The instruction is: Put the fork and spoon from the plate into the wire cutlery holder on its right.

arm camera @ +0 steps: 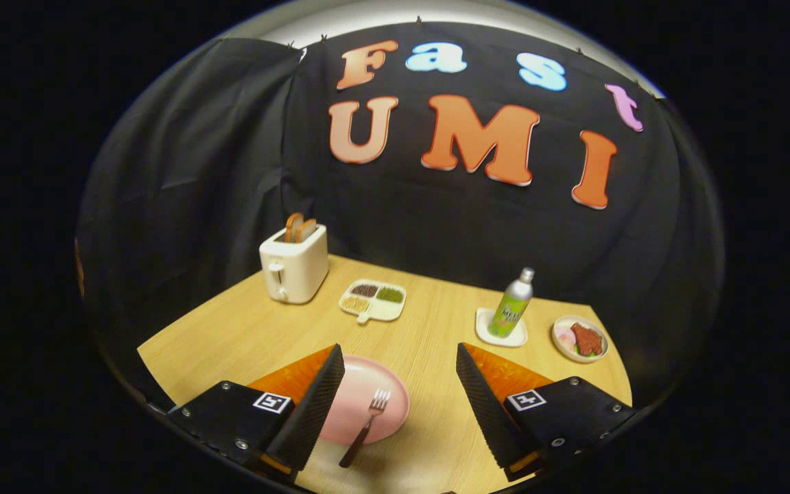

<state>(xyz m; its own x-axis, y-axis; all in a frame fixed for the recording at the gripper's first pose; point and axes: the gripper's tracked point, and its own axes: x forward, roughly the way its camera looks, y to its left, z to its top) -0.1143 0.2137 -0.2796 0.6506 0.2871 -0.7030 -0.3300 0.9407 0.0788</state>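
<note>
A pink plate (367, 394) lies on the wooden table between my fingers, partly hidden behind the left finger (313, 408). A fork (366, 425) with a dark handle rests on the plate, tines pointing away, its handle sticking out over the plate's near rim. My gripper (398, 367) hovers above the plate, wide open, with nothing between the two black ribbed fingers. The fork sits nearer the left finger than the right one (487, 405).
Beyond the fingers stand a white toaster (294, 266) with toast, a divided dish (373, 300) of grains, a green bottle (513, 305) on a white coaster, and a small bowl (579, 339) of food at the right. The table's edge runs close behind the fingers.
</note>
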